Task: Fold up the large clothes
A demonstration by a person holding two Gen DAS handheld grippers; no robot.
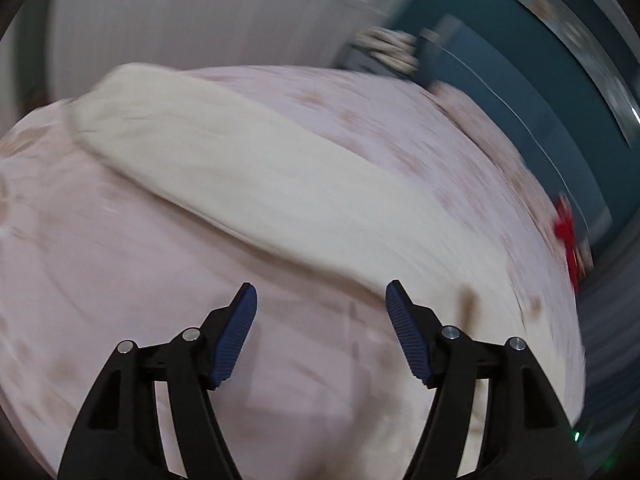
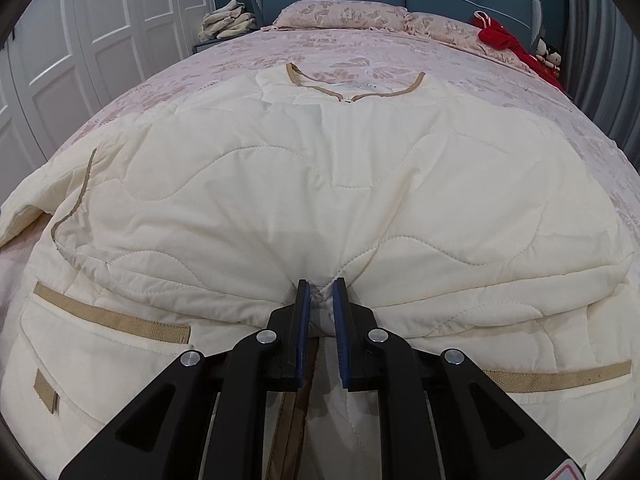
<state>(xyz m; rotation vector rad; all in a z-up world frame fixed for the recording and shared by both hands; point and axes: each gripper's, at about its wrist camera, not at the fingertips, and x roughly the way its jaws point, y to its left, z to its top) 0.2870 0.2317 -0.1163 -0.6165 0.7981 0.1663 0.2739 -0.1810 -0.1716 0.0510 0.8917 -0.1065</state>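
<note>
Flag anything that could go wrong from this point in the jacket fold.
1. The right gripper pinches only a small bunch of the cream quilted jacket near its front center; the padded fabric may slip out when lifted.
2. The left gripper is open and empty above the pink bedspread, and its view is motion-blurred, so a grab at the jacket sleeve could miss or catch bedding.

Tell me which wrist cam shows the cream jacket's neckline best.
Right wrist: the cream jacket lies spread and sharp, tan-trimmed neckline fully in frame. Left wrist shows only a motion-blurred cream band of it; no neckline can be made out.
</note>
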